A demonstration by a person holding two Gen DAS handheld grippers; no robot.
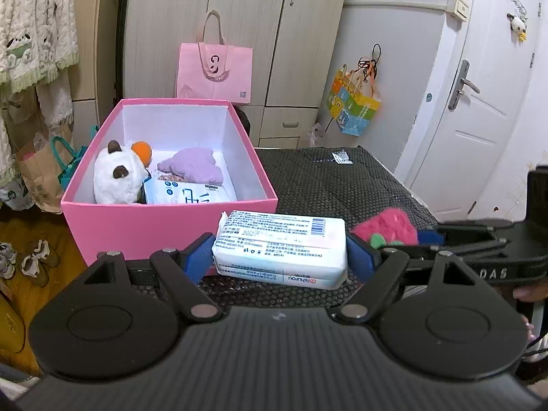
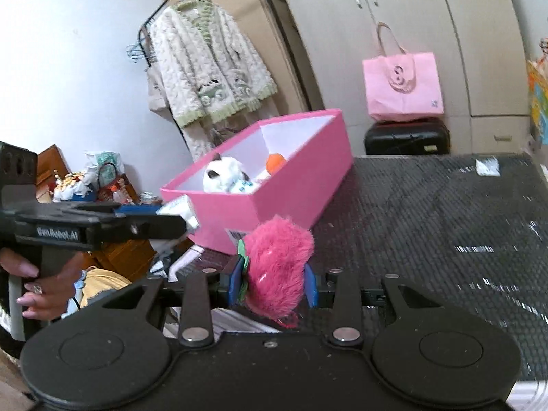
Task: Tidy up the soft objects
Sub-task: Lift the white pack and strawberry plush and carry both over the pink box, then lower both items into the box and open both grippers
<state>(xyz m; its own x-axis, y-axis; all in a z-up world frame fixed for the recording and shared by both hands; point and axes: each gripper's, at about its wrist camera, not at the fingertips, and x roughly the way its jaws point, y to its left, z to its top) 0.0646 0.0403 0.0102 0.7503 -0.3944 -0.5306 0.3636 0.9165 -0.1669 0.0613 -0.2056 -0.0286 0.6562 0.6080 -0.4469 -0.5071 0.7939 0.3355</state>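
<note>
Your big pink box sits on the far left of the dark surface. It already has a white plush toy, a purple soft thing and a tissue pack inside, so part of the job looks done. Two things are left, and you have both. Your left hand-held gripper is squeezing a white tissue packet, near the front of the box. Your right hand-held gripper is squeezing a fluffy pink strawberry toy, just near the box. Both need to go in the box.
</note>
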